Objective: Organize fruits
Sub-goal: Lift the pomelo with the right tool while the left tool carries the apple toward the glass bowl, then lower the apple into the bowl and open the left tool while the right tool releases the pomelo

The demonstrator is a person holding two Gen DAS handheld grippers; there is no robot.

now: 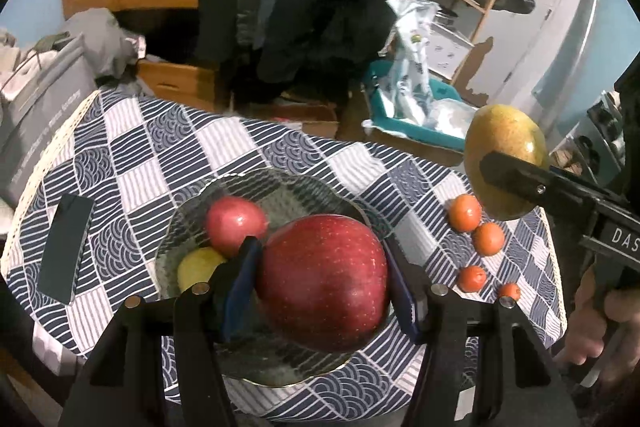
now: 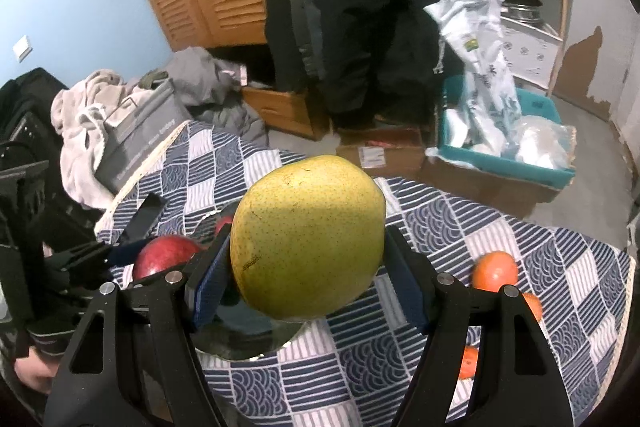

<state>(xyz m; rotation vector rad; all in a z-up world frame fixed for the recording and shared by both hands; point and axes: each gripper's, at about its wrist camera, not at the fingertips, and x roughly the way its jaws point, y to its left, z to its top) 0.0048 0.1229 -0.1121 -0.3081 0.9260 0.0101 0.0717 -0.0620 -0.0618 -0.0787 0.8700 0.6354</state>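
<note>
Left tongs [image 1: 322, 291] pinch a large red apple [image 1: 323, 281] above the clear glass plate [image 1: 304, 367], hiding much of it. Right tongs [image 2: 306, 267] grip a speckled yellow-green pear [image 2: 308, 237], raised right of that plate, half-covering the small orange fruits [image 2: 495, 271].

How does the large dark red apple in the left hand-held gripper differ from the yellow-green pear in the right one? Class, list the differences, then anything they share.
1. The large dark red apple is deep red; the yellow-green pear is speckled yellow-green.
2. The apple hangs over the glass plate; the pear is off to its right, above the small orange fruits.

Shared: each is clamped between blue pads, off the checked tablecloth.
</note>
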